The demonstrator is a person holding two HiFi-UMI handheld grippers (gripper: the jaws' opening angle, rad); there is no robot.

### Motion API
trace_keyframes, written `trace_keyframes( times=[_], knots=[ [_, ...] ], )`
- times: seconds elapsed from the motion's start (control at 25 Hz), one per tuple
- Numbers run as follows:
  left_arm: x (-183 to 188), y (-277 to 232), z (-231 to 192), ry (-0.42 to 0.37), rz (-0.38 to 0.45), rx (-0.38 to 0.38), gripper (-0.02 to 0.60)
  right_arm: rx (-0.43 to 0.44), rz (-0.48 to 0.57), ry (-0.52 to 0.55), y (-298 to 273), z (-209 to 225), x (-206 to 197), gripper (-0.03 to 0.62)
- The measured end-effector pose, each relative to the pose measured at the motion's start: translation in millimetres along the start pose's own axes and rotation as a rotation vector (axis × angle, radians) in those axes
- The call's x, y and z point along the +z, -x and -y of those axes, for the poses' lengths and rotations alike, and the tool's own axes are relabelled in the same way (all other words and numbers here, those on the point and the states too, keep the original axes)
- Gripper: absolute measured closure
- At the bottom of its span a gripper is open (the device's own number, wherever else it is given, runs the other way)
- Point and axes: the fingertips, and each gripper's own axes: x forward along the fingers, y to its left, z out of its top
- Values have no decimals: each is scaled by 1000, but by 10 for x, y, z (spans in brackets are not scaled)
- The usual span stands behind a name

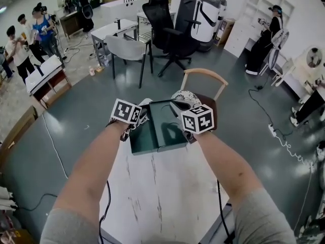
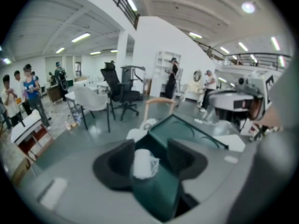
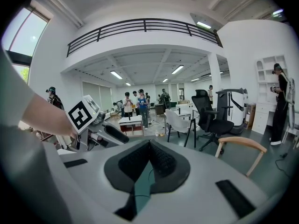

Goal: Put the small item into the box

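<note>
Box [image 1: 160, 130] sides behind left tool [image 1: 142, 111], right tool [image 1: 179, 108]

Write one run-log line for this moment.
left gripper: open, small item between jaws over box | right gripper: shut on lid

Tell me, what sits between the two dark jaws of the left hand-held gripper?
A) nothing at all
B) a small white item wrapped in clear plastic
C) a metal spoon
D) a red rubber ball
B: the left gripper view shows a small white plastic-wrapped item between the jaws of the left gripper, close to one jaw, above the dark green box.
</note>
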Motion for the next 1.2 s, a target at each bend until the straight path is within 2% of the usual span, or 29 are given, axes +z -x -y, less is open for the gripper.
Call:
trace_keyframes(
  times=[0.44,0.84,1.04,1.2],
  knots=[
    [290,880,207,-6,113,-33,357,-36,1,-1,566,-373,367,586],
    [312,1925,364,-10,221,-71,396,-97,-3,-18,1248,-889,512,586],
    [235,2344,683,-45,266,-106,434,-123,7,-36,1592,-1089,471,586],
    [137,2665,989,-16,316,-121,469,-95,19,-51,1787,-1320,425,586]
  ],
)
